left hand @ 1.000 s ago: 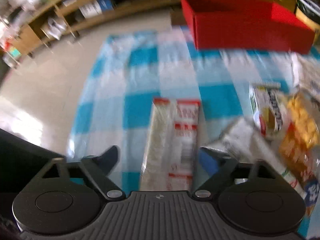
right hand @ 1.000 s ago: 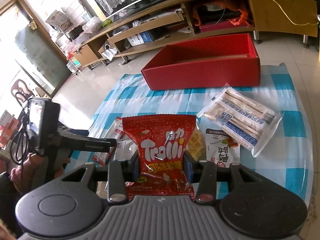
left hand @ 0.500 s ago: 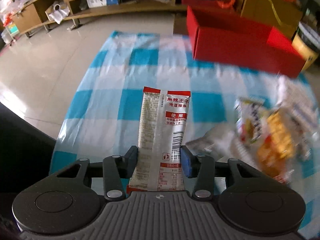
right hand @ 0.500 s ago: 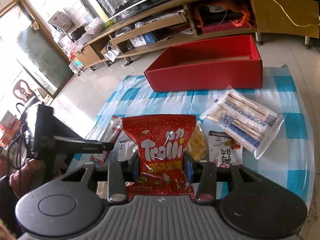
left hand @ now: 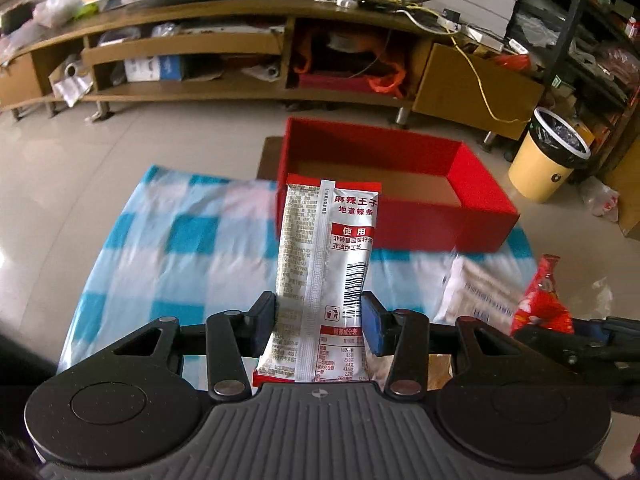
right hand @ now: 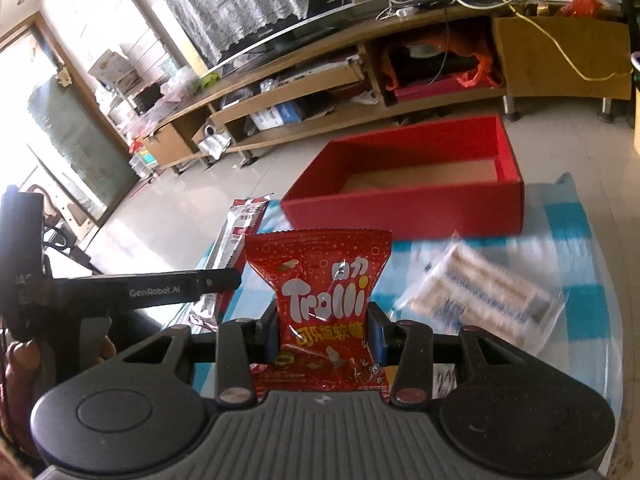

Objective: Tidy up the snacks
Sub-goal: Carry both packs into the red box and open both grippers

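Observation:
My left gripper is shut on a long silver-and-red spicy-strip packet, held upright above the blue checked cloth. My right gripper is shut on a red Trolli gummy bag, also lifted. The open red box stands at the far edge of the cloth, ahead of both grippers; it also shows in the right wrist view. The left gripper with its packet shows at the left of the right wrist view. The Trolli bag shows at the right of the left wrist view.
A clear pack of wafer sticks lies on the cloth at the right. A wooden TV shelf runs behind the box. A yellow waste bin stands on the tiled floor at the right.
My left gripper closed on the spicy-strip packet and lifted it off the cloth toward the red box. My right gripper rose and moved forward with the Trolli bag.

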A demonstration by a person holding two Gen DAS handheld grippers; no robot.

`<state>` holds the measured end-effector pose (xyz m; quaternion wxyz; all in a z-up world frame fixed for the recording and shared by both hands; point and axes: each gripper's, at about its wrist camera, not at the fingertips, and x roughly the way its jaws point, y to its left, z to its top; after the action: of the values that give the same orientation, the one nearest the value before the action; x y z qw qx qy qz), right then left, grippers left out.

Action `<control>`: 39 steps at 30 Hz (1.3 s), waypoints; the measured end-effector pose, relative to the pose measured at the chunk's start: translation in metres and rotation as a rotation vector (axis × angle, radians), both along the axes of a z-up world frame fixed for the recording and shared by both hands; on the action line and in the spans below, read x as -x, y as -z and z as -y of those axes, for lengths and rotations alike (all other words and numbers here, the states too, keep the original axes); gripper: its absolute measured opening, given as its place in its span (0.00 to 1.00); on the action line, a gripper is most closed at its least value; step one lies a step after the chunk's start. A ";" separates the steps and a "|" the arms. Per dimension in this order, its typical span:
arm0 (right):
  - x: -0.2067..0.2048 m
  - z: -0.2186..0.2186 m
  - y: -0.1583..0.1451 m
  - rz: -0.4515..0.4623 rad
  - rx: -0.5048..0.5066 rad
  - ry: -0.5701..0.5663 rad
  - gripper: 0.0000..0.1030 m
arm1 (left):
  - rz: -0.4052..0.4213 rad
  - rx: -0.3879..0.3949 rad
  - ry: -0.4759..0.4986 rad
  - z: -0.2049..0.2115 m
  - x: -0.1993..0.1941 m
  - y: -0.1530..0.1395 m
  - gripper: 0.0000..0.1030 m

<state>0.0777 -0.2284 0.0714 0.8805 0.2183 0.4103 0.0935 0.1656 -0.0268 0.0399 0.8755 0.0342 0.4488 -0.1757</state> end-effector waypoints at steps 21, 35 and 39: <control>-0.164 0.053 0.027 0.064 0.182 0.090 0.38 | 0.085 -0.079 -0.033 0.100 -0.138 0.031 0.52; -0.190 0.050 0.084 -0.120 0.243 0.028 0.39 | -0.016 -0.198 -0.009 0.098 -0.137 0.086 0.55; -0.185 0.053 0.088 -0.190 0.268 0.004 0.39 | -0.035 -0.174 -0.008 0.093 -0.129 0.080 0.55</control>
<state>0.2627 -0.2810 -0.0163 0.8591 0.1077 0.5001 0.0152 0.2950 -0.1195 -0.0403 0.8621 0.1052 0.4775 -0.1332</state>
